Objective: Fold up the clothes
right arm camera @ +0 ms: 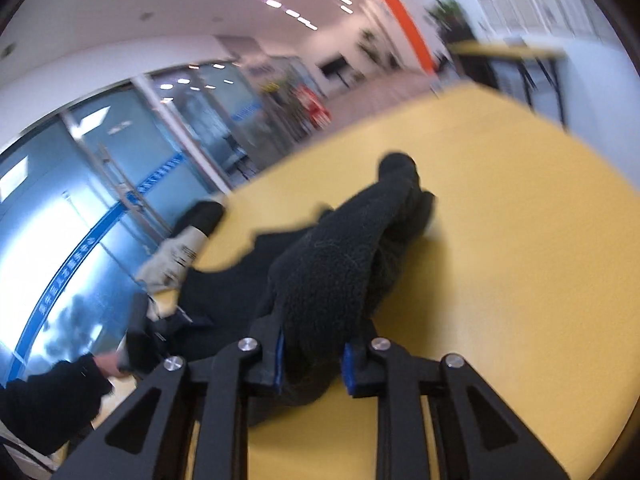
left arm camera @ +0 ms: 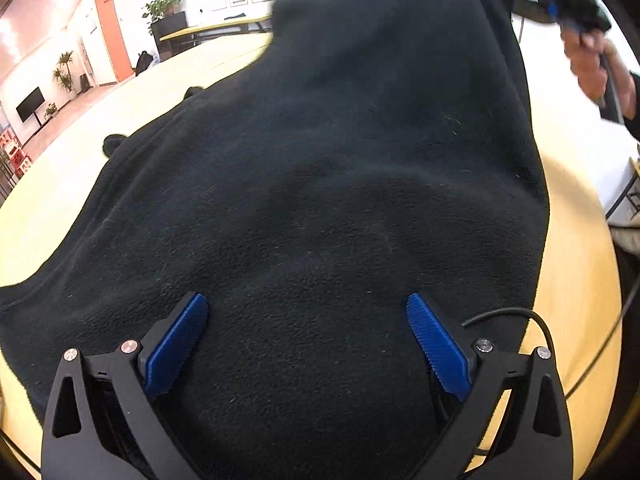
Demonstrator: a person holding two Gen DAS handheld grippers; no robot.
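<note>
Close in, the left gripper (left arm camera: pixel 307 338) hovers low over the black fleece garment (left arm camera: pixel 320 184), its 2 blue-padded fingers (left arm camera: pixel 176 344) spread wide with nothing between them. The fleece lies spread across the pale yellow wooden tabletop (left arm camera: pixel 576 280), and its far end rises off the surface. There the right gripper (right arm camera: pixel 313 364) has its fingers clamped on a bunched fold of the garment (right arm camera: pixel 336 264), lifted clear of the tabletop (right arm camera: pixel 500 240). A thin black cable (left arm camera: pixel 520 316) curls beside the left gripper. Farther off stand potted green plants (left arm camera: pixel 164 4) and an orange wall panel (left arm camera: pixel 111 28).
</note>
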